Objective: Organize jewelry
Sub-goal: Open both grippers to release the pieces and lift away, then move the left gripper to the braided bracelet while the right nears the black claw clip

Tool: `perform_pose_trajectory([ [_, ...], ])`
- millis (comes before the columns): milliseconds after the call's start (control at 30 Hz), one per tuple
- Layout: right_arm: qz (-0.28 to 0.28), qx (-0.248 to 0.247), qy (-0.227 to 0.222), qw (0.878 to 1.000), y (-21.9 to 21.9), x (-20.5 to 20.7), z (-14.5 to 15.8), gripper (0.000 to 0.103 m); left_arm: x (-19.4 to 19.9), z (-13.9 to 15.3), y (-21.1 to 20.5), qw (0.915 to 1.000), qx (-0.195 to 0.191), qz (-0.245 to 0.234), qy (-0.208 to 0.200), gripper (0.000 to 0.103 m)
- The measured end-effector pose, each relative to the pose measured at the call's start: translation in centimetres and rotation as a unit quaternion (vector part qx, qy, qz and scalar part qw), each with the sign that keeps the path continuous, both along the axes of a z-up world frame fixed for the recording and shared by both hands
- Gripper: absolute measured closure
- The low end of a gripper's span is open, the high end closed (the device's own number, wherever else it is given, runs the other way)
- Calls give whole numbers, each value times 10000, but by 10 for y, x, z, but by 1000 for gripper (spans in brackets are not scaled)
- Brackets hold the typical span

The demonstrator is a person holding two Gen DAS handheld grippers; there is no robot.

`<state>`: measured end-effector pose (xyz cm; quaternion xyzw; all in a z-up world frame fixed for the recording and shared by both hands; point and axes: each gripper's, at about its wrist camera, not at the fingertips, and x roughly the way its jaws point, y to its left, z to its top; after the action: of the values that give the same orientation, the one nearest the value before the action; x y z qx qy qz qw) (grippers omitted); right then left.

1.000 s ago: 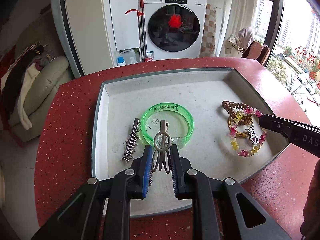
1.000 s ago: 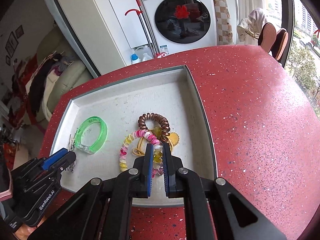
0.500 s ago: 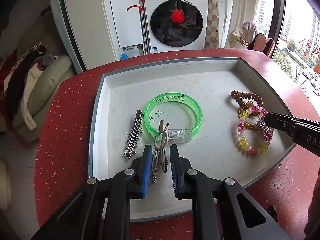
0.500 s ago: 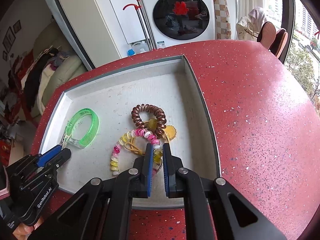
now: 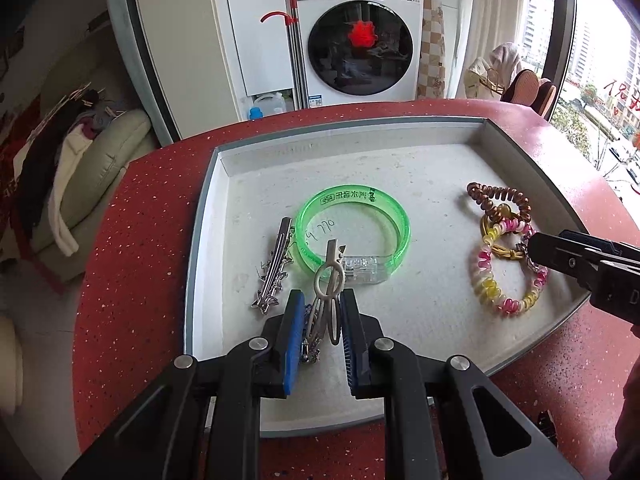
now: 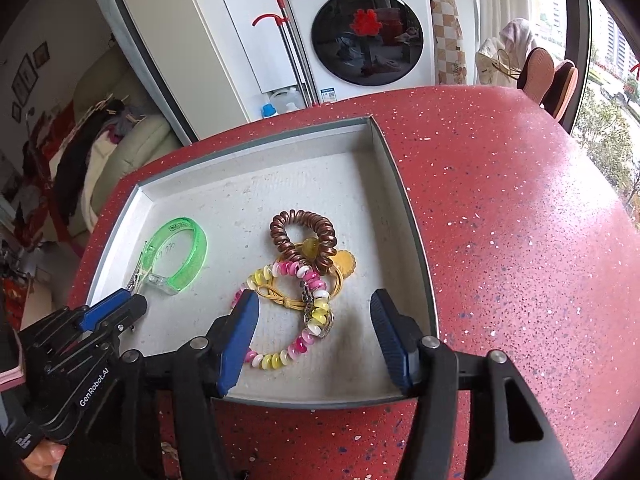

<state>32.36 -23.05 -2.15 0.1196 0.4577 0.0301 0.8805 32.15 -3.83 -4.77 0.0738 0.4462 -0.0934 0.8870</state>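
Note:
A grey tray on the red table holds the jewelry. My left gripper is shut on a pale metal hair clip, whose tip points over the green bangle. A silver star clip lies left of the bangle. My right gripper hangs over the pink and yellow bead bracelet, and its jaws are opening. A silver charm chain lies between them on the bracelet, free of the pads. A brown spiral hair tie and a yellow cord with an amber pendant lie just beyond.
The tray's right wall runs close to my right gripper's outer finger. Red speckled tabletop spreads to the right. A washing machine and a sofa with clothes stand beyond the table.
The right gripper's jaws have gone from shut to wide apart, and the silver charm chain now lies loose on the bead bracelet. The left gripper still holds the hair clip.

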Motion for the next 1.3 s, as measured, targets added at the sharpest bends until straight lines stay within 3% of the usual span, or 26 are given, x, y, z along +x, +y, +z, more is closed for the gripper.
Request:
perform_pose_trajectory([
  [733, 49, 51, -146, 9999, 5, -7, 14, 40, -5, 15, 5, 9997, -120, 126, -193, 66],
  [767, 55, 54, -159, 9998, 5, -7, 15, 40, -5, 16, 6, 9996, -126, 149, -193, 52],
  [800, 62, 57, -173, 9998, 5, -8, 16, 40, -5, 17, 7, 9995, -144, 179, -198, 6],
  [833, 70, 58, -191, 9998, 5, -8, 17, 40, -6, 19, 9, 9992, -145, 250, -261, 0],
  [900, 85, 65, -228, 9997, 7, -9, 20, 40, -11, 26, 11, 9982, -136, 278, -511, 0],
  [967, 112, 84, -298, 9995, 8, -11, 24, 37, -11, 27, 10, 9986, -115, 222, -463, 0],
  [1067, 114, 92, -601, 9981, 10, -18, 34, 19, -13, 30, 11, 9984, -104, 259, -499, 0],
  [1200, 24, 139, -853, 9963, 10, -25, 44, 12, -14, 30, 15, 9984, -138, 322, -455, 0],
  [1267, -28, 137, -923, 9956, 9, -27, 47, 0, -16, 31, 16, 9983, -131, 339, -455, 0],
  [1300, -61, 137, -986, 9950, 9, -30, 48, 0, -17, 31, 16, 9983, -123, 349, -459, 0],
])
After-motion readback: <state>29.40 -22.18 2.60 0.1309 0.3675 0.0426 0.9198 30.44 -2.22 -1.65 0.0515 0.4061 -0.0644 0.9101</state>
